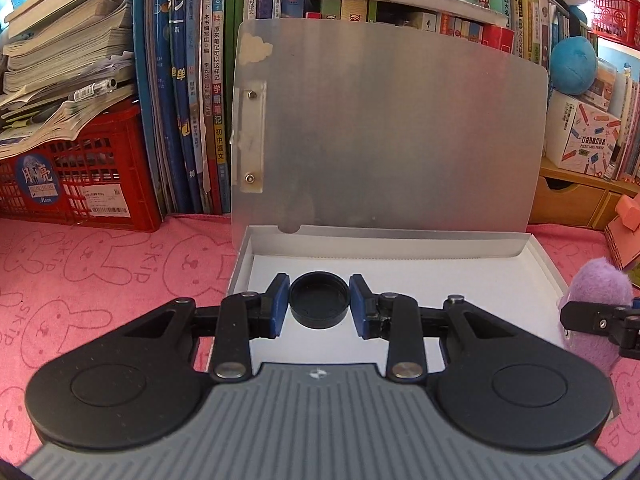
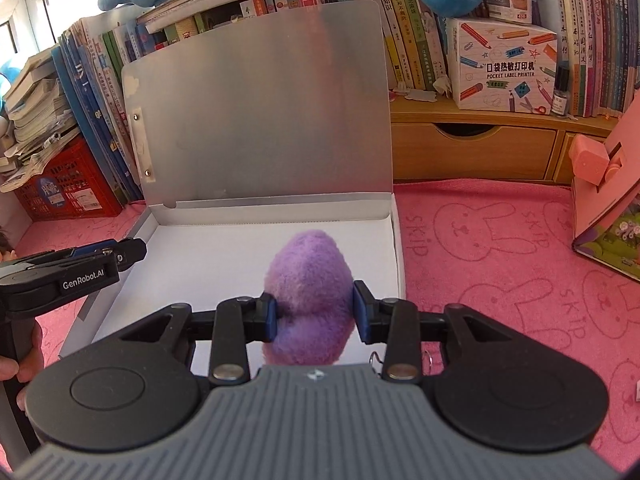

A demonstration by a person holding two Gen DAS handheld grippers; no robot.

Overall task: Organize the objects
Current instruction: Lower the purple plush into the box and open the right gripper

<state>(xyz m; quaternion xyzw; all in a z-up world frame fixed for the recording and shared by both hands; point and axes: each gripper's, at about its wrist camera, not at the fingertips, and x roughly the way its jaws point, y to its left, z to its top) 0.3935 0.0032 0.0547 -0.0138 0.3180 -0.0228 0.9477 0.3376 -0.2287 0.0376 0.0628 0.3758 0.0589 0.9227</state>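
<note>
Over the near part of the shallow white cardboard box point(image 1: 540, 264), open on the pink rabbit-print cloth surface point(image 1: 100, 272) with its silver lid point(image 1: 400, 128) propped upright at the far edge, gripping two things at once: in the left tongs point(image 1: 319, 300), a small round black plastic cap point(image 1: 319, 308), seemingly hollow side up, with pads closed against its opposite sides; in the right tongs point(image 2: 316, 308), further right, a fuzzy purple plush toy point(image 2: 310, 272), squeezed at its waist above the box's near right part. Cannot tell whether the cap rests on the box floor or hangs just above it. Likely to go wrong first with the cap: held only across a smooth, thin rim, so apt to pivot or squirt out if tilted, and to roll or bounce toward a box wall if let go from height. Could also drag on one pad and flip over on an uneven release. With the plush, less prone to slipping than to clinging, snagging fibres on a pad and riding back out. Working this close, may knock one set of tongs against the other. Might also bump the upright lid on a far reach and bring it down over both. Safer to lower fully, then part the pads slowly.
</note>
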